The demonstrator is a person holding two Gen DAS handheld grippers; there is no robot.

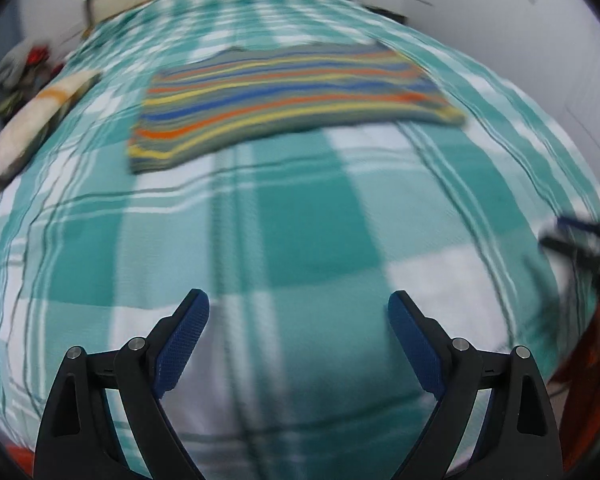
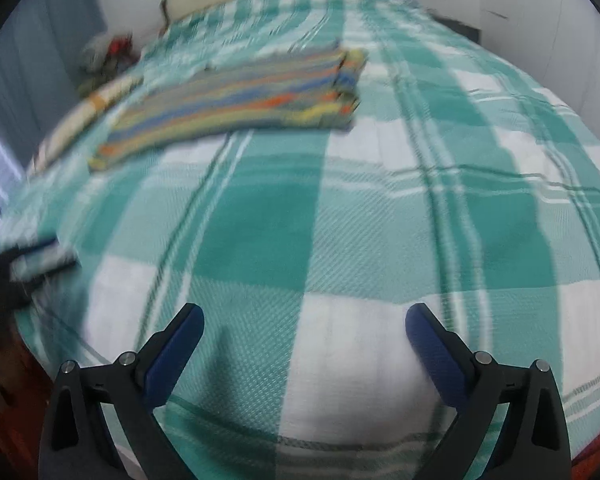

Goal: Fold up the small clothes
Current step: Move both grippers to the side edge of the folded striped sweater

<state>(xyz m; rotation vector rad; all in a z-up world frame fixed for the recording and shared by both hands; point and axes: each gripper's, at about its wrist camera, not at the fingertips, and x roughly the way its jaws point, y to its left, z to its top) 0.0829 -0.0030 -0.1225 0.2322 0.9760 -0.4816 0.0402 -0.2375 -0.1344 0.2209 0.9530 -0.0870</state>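
A small striped garment [image 1: 288,100], in blue, orange, yellow and grey-green bands, lies flat and folded on the green-and-white checked bedspread [image 1: 300,240], far ahead of both grippers. In the right wrist view the striped garment [image 2: 236,96] lies up and to the left, with layered folded edges at its right end. My left gripper [image 1: 298,308] is open and empty, low over the bedspread near its front edge. My right gripper [image 2: 304,324] is open and empty, also above the bedspread [image 2: 340,220]. Both views are blurred.
A pale pillow with an orange band [image 1: 32,120] lies at the bed's left edge, with a heap of clothes [image 1: 24,64] behind it. White walls stand to the right. The other gripper shows as a dark blur at the right edge [image 1: 580,248] and left edge [image 2: 20,264].
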